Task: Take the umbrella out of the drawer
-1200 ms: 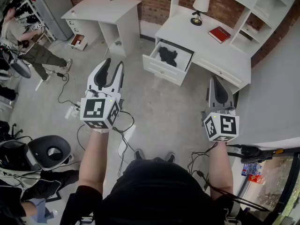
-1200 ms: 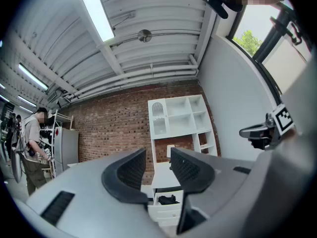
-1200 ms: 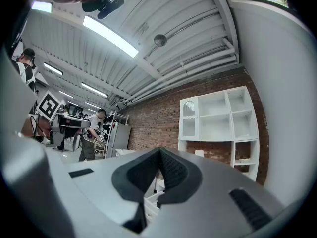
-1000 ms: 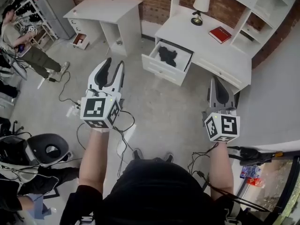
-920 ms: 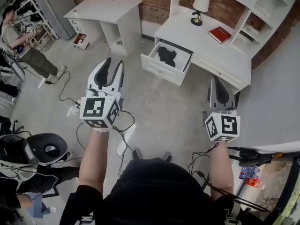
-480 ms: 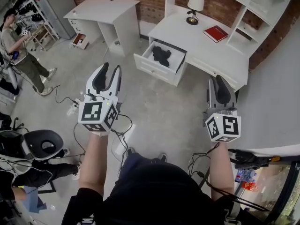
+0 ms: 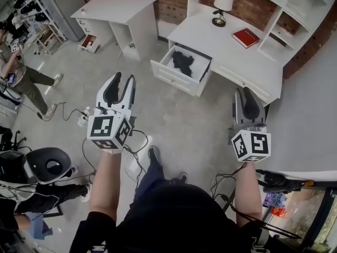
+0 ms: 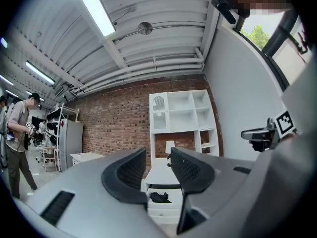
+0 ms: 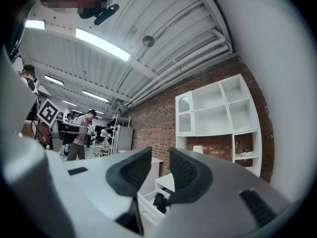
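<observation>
One black umbrella (image 7: pixel 182 62) lies in the one open drawer (image 7: pixel 174 79), well ahead and between my two claws, neither plainly nearer, its long axis unreadable from here; my left gripper (image 7: pixel 122 79) hangs agape and empty, while my right gripper (image 7: pixel 244 91) has just been opening its jaws on nothing.

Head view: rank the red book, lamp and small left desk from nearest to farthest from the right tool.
1. Book, straight ahead of the right tool, whose empty jaws have just been opening.
2. Lamp, farther back, slightly left.
3. Small desk, far to the left.
</observation>
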